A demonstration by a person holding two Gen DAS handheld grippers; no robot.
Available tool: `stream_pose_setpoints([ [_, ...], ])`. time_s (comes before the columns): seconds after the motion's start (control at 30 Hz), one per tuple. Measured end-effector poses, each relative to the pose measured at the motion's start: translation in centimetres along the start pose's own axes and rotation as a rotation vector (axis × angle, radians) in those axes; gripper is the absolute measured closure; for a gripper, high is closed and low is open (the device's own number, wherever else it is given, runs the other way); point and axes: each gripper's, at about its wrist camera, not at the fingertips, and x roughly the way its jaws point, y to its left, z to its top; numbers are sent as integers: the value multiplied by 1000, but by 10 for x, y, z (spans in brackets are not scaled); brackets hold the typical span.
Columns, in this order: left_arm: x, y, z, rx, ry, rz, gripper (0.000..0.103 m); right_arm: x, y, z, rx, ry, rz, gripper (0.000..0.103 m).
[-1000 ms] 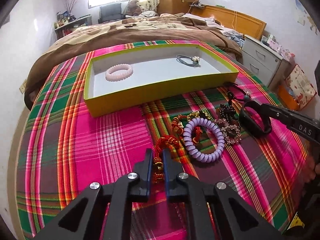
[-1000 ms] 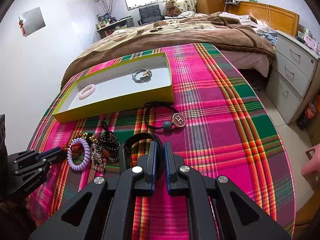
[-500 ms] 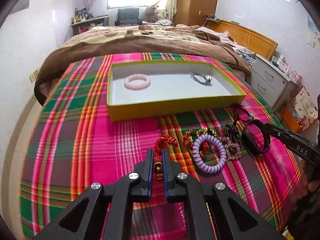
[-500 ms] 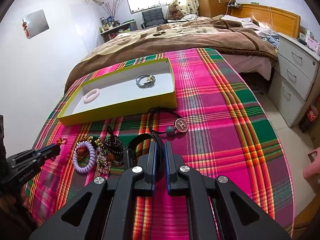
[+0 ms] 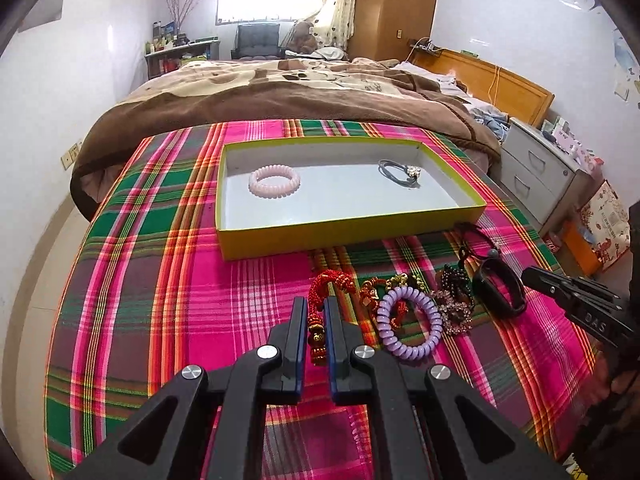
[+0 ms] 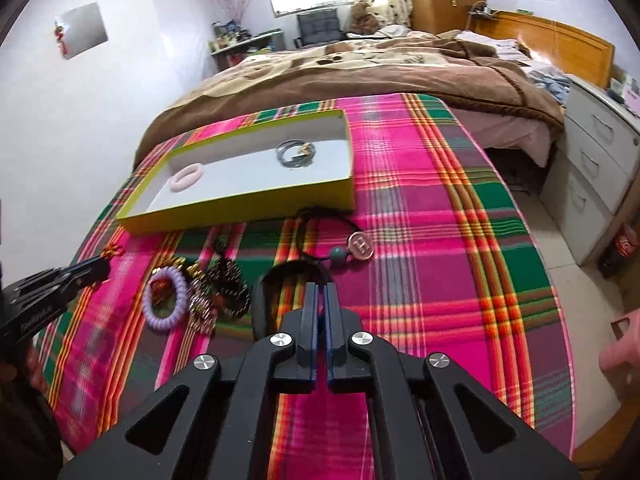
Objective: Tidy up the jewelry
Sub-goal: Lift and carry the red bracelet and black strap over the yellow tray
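- Red braided bracelet with gold beads is clamped between the left tongs, its loop arching forward past the fingertips above the plaid cloth.
- Black band, a thick dark ring, is pinched by the right tongs, whose fingers are pressed nearly together on its edge; the band's loop curls off to the left of the tips.
- Between the two tongs a small heap lies on the cloth: a lilac coil bracelet, a gold and red chain piece touching it, and a dark beaded bracelet next to a sparkly one.
- Just beside the band, nearer the box, a black cord with a grey bead and a round "H" charm rests on the cloth.
- Yellow-walled shallow box with a pale floor sits beyond the heap on the covered surface, well apart from both tongs.
- Inside the box a pink coil bracelet lies toward its left part, and a grey hair tie with a small gold ornament lies toward its right part; the two are well apart.
- Behind the surface stands a bed with a brown blanket.
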Motion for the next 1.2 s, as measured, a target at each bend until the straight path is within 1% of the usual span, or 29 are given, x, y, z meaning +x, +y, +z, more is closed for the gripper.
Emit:
stream_pose_setpoints([
  [0.03, 0, 0, 0, 2, 1, 3, 95, -1, 4, -1, -25, 3, 35, 90],
  [0.07, 0, 0, 0, 1, 0, 8, 95, -1, 7, -2, -41, 9, 51, 83],
  [0.13, 1, 1, -1, -5, 4, 5, 95, 3, 14, -4, -72, 26, 68, 80],
  [0.2, 1, 1, -2, -9, 7, 3, 95, 11, 19, -6, -97, 50, 80, 80],
  [0.27, 1, -1, -3, -5, 9, 0, 95, 20, 25, -7, -129, 82, 66, 80],
  [0.53, 3, -3, -1, -3, 13, -5, 95, 29, 36, -7, -201, 97, -2, 80],
  [0.6, 3, -3, -1, -5, 13, -7, 95, 31, 35, -6, -204, 104, -13, 86],
  [0.67, 3, -4, 0, -1, 14, -8, 95, 32, 35, -5, -205, 106, -8, 90],
  [0.8, 2, -4, 3, 1, 11, -7, 95, 31, 38, -3, -218, 98, -16, 91],
  [0.93, 1, -4, 11, 4, 2, -13, 95, 23, 37, 3, -199, 68, -9, 91],
  [1.1, -2, 0, 25, 0, -20, -11, 95, 8, 38, 22, -179, 5, 4, 91],
  [1.2, 0, 4, 39, -19, -36, -10, 95, 10, 39, 35, -178, -7, 5, 91],
])
